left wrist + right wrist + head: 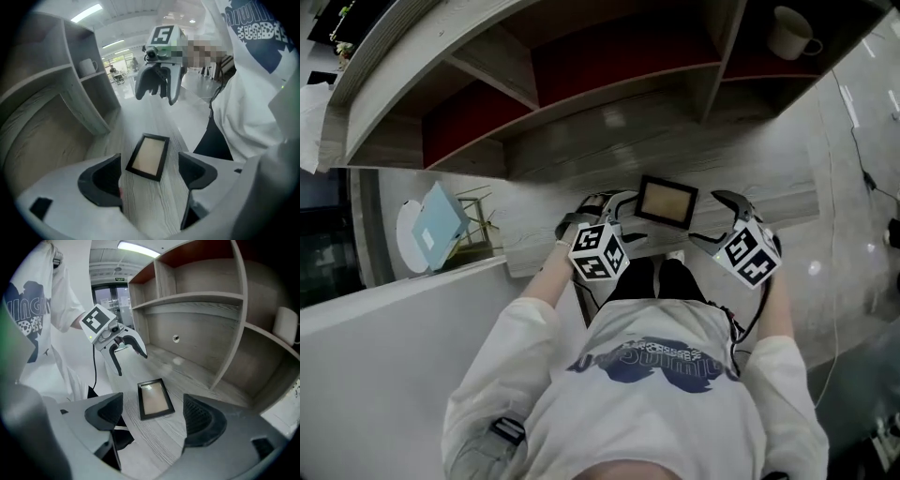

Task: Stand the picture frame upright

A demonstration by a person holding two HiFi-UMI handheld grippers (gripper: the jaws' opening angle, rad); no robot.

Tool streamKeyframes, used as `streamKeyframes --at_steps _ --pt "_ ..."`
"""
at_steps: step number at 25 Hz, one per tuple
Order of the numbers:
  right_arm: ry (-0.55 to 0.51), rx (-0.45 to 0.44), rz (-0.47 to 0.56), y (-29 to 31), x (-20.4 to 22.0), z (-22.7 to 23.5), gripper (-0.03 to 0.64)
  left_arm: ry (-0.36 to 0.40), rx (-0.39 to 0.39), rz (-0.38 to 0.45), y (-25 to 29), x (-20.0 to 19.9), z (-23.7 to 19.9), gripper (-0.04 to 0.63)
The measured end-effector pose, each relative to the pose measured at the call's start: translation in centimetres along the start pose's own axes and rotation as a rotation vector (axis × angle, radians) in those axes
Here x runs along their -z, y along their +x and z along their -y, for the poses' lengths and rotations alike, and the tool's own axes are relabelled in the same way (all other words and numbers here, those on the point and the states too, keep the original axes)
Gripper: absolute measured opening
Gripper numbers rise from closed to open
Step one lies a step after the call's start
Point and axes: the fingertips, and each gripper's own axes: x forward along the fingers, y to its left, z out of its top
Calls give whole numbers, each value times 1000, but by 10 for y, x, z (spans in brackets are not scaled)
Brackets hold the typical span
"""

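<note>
A black picture frame (667, 201) with a pale beige panel lies flat on the grey wood-grain counter (534, 234), close to its front edge. In the left gripper view the frame (148, 156) lies just beyond my left gripper (151, 174), whose jaws stand wide with nothing between them. In the right gripper view the frame (154, 398) lies ahead of my right gripper (153, 418), also open and empty. From the head view, the left gripper (598, 208) hangs to the frame's left and the right gripper (719, 217) to its right. Each gripper view shows the other gripper across the frame.
Open wooden shelving (581, 75) with red back panels rises behind the counter. A white mug (792, 34) stands in an upper right compartment. A white round stand with a pale blue panel (431, 230) sits left of the counter. A black cable (853, 141) runs over the floor at right.
</note>
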Motion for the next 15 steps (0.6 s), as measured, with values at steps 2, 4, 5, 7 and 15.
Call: streamKeyframes --at_steps 2,4,5,7,15 --pt "3 -12 -51 14 9 -3 374 45 44 -49 14 14 0 365" --pt "4 -24 -114 28 19 -7 379 78 84 -92 25 28 0 368" --pt "3 -29 -143 35 24 -9 382 88 102 -107 30 34 0 371" --pt "-3 -40 -189 50 33 -11 391 100 132 -134 39 45 -1 376" --pt "-56 -49 -338 100 58 -6 410 129 200 -200 71 73 -7 408"
